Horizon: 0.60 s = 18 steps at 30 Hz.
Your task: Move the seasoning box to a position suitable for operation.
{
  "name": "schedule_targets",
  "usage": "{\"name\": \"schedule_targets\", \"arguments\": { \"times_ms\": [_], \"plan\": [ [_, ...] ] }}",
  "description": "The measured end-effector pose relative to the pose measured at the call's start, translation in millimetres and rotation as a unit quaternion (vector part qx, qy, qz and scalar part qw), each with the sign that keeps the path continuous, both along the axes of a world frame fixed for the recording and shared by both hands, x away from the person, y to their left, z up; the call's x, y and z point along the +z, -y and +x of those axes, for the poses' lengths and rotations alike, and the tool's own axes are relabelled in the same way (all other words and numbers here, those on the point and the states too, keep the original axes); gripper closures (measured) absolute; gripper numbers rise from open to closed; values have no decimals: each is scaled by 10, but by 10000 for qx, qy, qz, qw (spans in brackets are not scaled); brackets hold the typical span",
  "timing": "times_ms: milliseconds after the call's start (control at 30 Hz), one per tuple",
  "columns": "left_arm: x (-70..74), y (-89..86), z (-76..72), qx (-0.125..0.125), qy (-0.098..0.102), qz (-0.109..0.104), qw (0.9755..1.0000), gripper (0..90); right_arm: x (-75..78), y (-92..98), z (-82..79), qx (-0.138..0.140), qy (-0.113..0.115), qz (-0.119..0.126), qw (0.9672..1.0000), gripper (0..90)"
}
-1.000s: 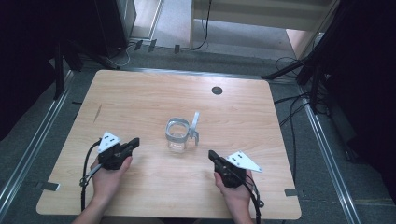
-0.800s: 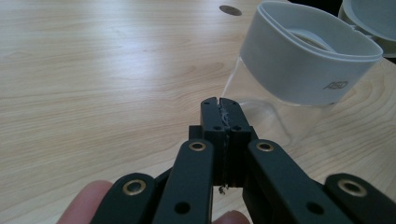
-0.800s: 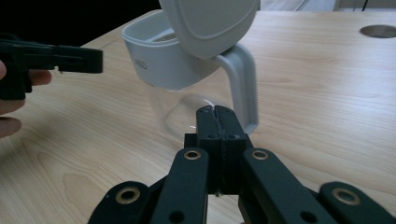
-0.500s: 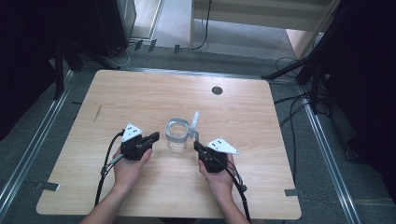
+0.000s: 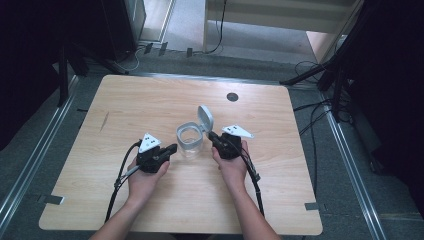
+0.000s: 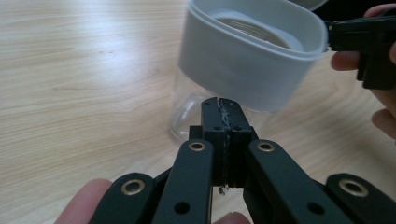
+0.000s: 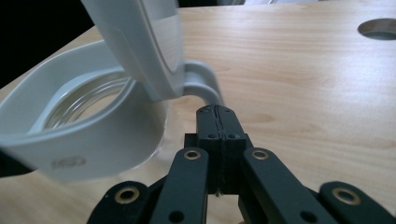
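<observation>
Your clear jar point(image 5: 189, 141) with its grey collar sits mid-desk point(image 5: 150, 100), lid point(image 5: 205, 118) flipped up toward the far edge. Since a moment ago both hands have closed in further — left gripper point(image 5: 172, 148) and right gripper point(image 5: 212, 136) now flank it, fingers pressed together, seemingly just short of touching.

Even overhead light, soft glare on the table point(image 6: 84, 70) (perhaps a window), dark surroundings, blurred near tongs.

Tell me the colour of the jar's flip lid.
Pale grey-white lid, clearest in the right gripper view.
</observation>
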State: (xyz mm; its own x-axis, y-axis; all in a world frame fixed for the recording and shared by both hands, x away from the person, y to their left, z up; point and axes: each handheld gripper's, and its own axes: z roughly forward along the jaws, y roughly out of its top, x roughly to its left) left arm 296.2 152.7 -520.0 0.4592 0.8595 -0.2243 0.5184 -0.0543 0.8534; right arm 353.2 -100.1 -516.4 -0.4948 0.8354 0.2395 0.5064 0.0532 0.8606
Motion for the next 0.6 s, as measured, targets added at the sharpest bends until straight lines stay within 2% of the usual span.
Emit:
{"name": "schedule_targets", "arguments": {
  "times_ms": [100, 133, 267, 400, 533, 600],
  "plan": [
    [10, -32, 74, 120, 8, -57, 9999, 900, 1, 13, -26, -95, 27, 59, 9999, 900],
    [20, -75, 212, 271, -47, -136, 9995, 900, -3, 11, -87, -114, 36, 110, 9999, 900],
    [14, -89, 447, 385, -91, -226, 9990, 900, -44, -23, -316, -126, 74, 141, 9998, 900],
    [35, -75, 635, 184, -50, -308, 9993, 900, -67, -105, -471, -220, 22, 140, 9997, 900],
    [79, -63, 605, -134, 114, -424, 9989, 900, -47, -178, -497, -199, 42, 125, 9997, 876],
    [82, -43, 571, -172, 187, -333, 9991, 900, -43, -200, -475, -197, -43, 134, 9997, 879]
  ]
}}
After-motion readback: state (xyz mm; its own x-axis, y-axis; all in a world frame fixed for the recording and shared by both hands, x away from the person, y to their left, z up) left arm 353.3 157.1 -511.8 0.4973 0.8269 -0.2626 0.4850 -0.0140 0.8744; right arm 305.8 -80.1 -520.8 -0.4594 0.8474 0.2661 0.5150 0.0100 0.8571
